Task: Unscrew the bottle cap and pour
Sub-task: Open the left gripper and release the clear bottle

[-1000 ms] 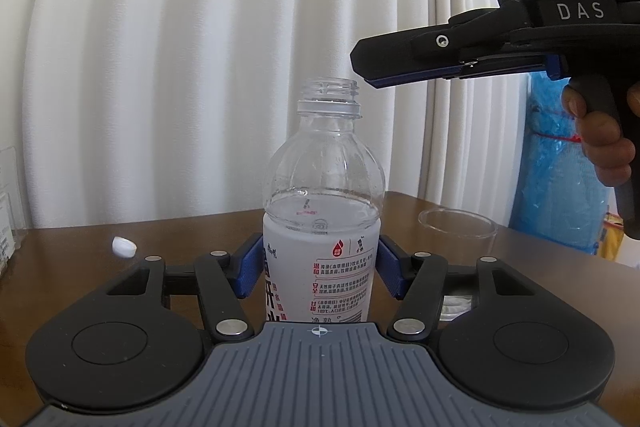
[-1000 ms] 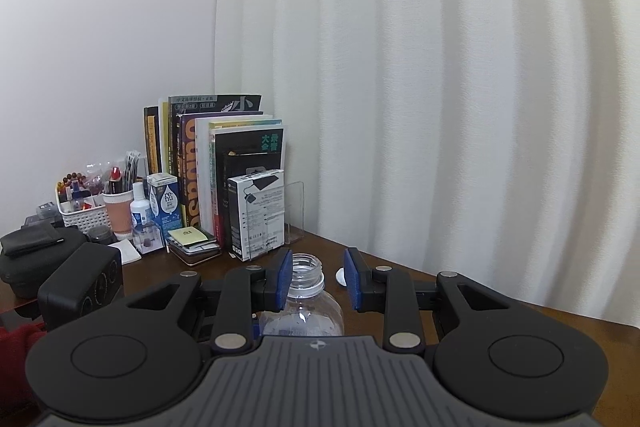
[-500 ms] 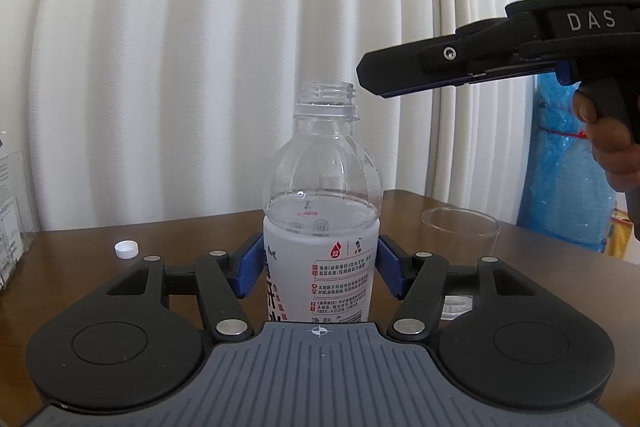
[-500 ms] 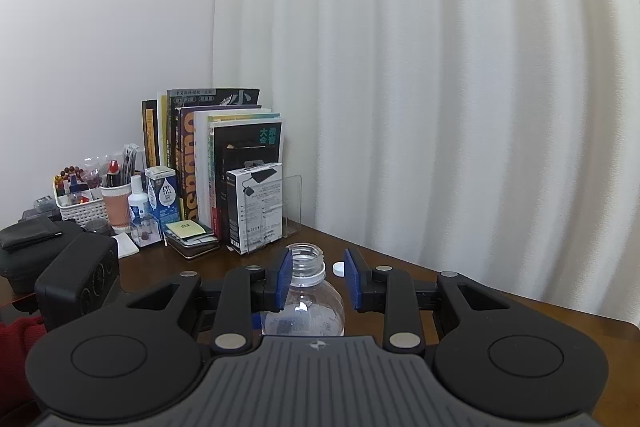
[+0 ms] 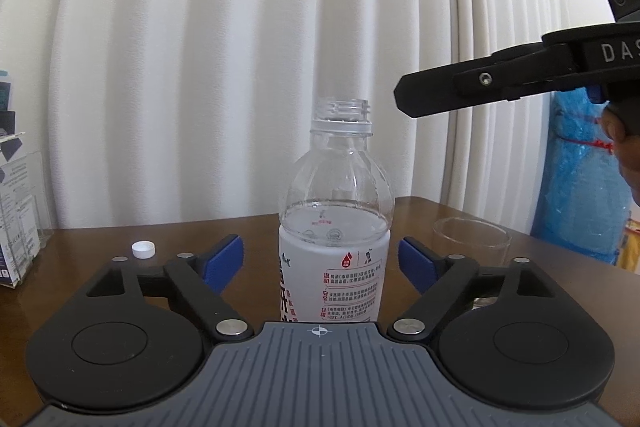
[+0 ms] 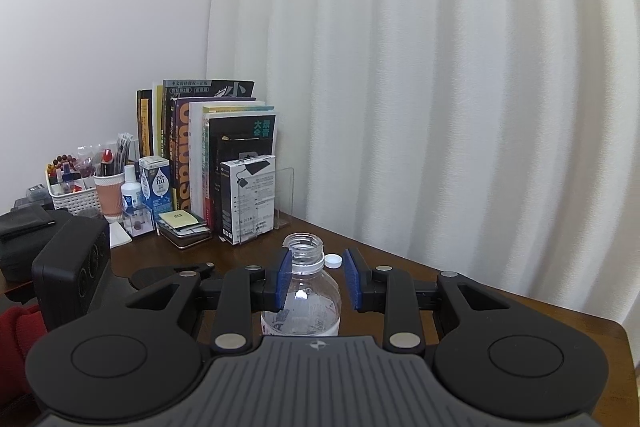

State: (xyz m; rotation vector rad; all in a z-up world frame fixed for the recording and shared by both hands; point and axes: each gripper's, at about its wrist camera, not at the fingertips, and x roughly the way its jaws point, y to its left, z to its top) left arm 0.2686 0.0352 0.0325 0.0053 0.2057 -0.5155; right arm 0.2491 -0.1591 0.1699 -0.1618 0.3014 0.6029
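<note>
My left gripper (image 5: 320, 259) is letting go: its jaws are opening, and the blue pads (image 5: 222, 261) that pressed the label a second ago now stand clear of the bottle (image 5: 334, 227) on both sides. The bottle is between them but untouched, upright on the brown table (image 5: 240, 231), uncapped, with water up to about the top of its white label.

My right gripper (image 6: 316, 277) hangs higher, to the right of the bottle's open mouth as the left camera sees it. From there it has slid rightward compared with a second ago; then its tip sat close above the neck, now it sits off to the side. In its own camera the blue pads flank the bottle's neck in the picture, but the left view shows the tip is apart from the neck. Its jaws are as narrow as they get, clenched on nothing.

The white cap (image 5: 143, 249) lies flat on the table, left of the bottle and well apart from it. A second ago it was a tumbling blur at that spot; now it is still.

A clear glass (image 5: 472, 239) stands right of the bottle, behind my left gripper's right finger. Books (image 6: 224, 155) line the wall on the far left.
</note>
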